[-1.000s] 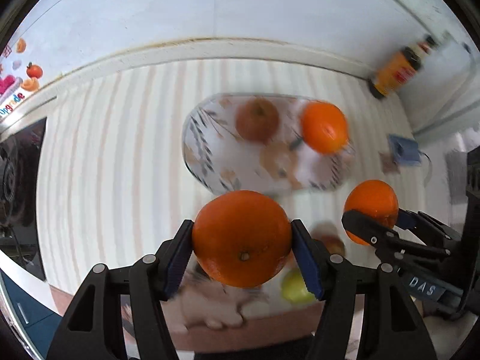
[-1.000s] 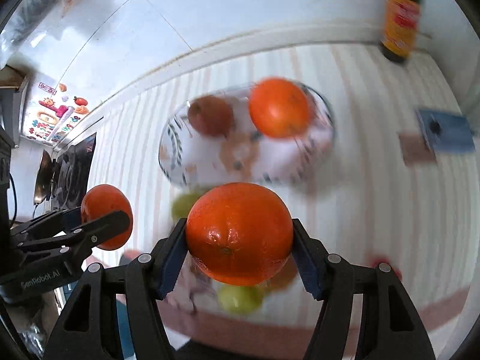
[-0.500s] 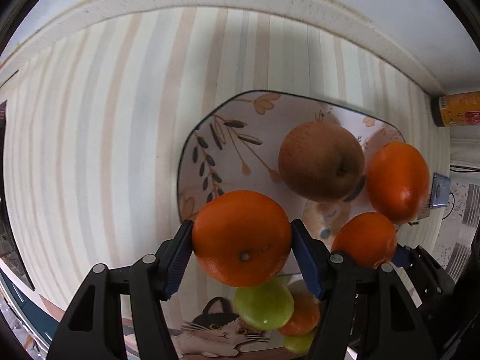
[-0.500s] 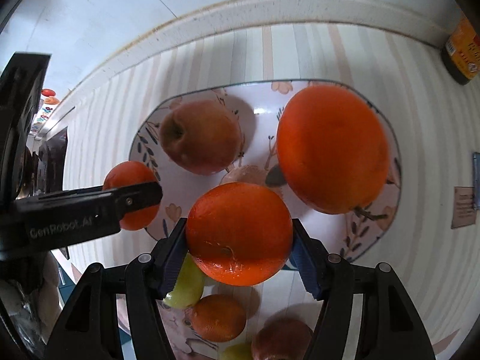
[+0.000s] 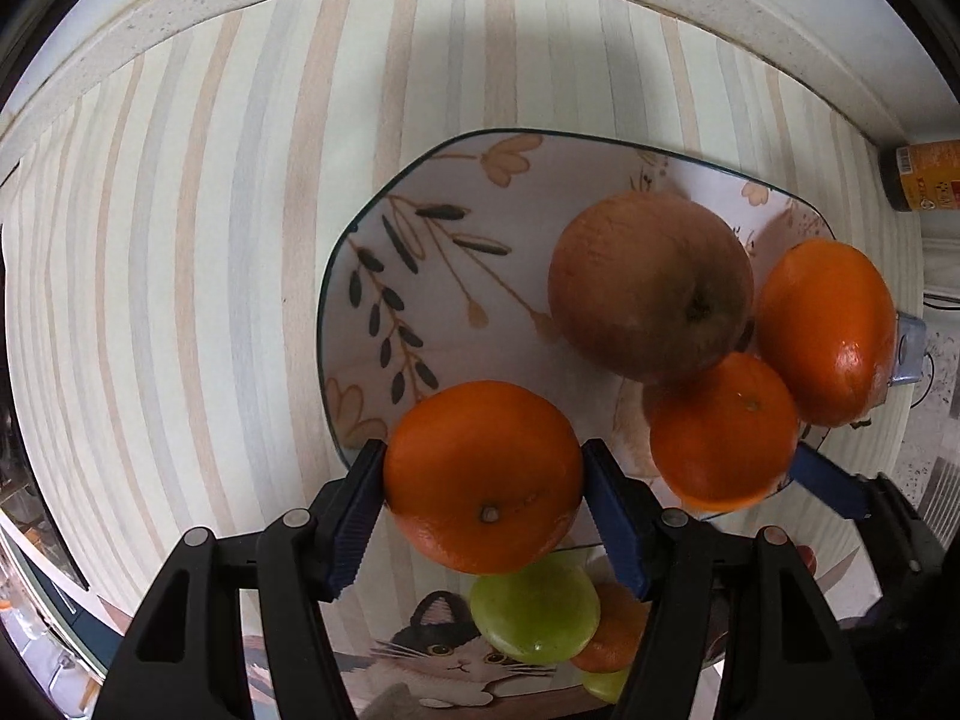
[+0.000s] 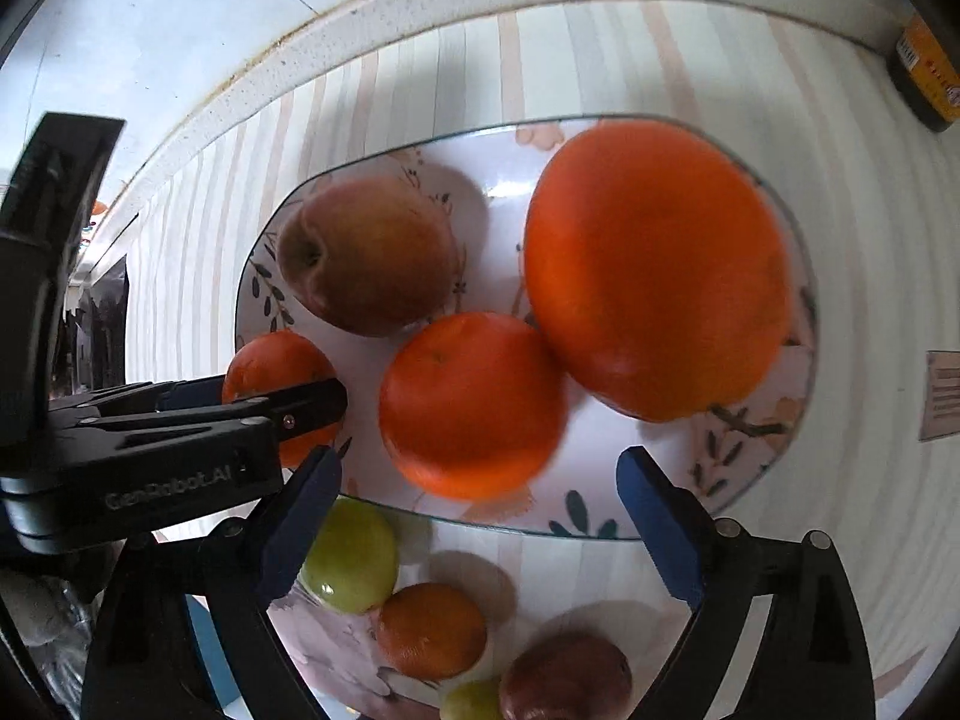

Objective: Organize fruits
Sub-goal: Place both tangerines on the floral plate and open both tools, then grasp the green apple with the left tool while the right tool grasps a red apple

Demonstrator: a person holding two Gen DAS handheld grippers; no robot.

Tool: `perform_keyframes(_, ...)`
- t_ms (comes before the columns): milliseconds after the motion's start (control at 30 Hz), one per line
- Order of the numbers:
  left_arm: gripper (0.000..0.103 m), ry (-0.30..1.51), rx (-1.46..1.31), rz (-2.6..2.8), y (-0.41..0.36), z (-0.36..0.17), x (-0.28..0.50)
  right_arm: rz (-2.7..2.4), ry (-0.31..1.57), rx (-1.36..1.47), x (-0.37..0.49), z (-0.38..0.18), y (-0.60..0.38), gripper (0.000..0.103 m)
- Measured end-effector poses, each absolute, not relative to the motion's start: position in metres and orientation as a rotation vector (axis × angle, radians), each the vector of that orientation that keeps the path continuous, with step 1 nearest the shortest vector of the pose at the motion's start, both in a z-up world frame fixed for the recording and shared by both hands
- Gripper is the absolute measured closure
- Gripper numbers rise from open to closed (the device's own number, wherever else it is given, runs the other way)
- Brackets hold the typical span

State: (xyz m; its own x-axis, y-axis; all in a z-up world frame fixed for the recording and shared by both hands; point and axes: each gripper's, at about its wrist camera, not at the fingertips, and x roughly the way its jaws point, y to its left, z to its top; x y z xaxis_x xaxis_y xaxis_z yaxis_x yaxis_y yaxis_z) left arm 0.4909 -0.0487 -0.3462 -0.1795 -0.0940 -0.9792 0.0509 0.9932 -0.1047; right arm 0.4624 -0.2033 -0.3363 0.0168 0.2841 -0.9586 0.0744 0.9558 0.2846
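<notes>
Left gripper point(image 5: 483, 480) clamped on an orange point(image 5: 483, 474) above the near rim of the floral plate point(image 5: 420, 252), right gripper point(image 6: 480, 480) spread wide and holding nothing, released orange point(image 6: 471, 405) lying on the plate against a brownish apple point(image 6: 366, 255) and big orange point(image 6: 657, 267), green fruit point(image 6: 354, 555) on the cat-print plate point(image 5: 444, 660) nearer the camera, bottle point(image 6: 927, 81) beyond.

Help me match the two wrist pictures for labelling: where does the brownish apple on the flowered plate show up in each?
Left wrist: the apple sits upper right of centre, on the plate.
Right wrist: the apple sits left of centre, at the plate's left end.
Shared landmark: the big orange to the apple's right.
</notes>
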Motion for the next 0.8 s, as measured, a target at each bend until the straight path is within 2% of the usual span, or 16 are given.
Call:
perform_keyframes(33, 0.021, 1.737, -0.046, -0.134, -0.056, -0.344, 0.493, 0.156, 1.551, 0.272, 0.461, -0.332, -0.205, 0.008)
perform_keyframes(67, 0.016, 1.723, -0.049, -0.136, -0.055, -0.339, 0.492, 0.147, 1.551, 0.259, 0.460, -0.330, -0.205, 0.007)
perform_keyframes(267, 0.016, 1.663, -0.066, -0.135, -0.051, -0.304, 0.479, 0.062, 1.522, 0.188, 0.445, -0.309, -0.214, 0.005)
perform_keyframes(800, 0.016, 1.339, 0.027, -0.060, -0.029, -0.199, 0.389, 0.008, 1.341, 0.149, 0.370, -0.225, -0.227, 0.005)
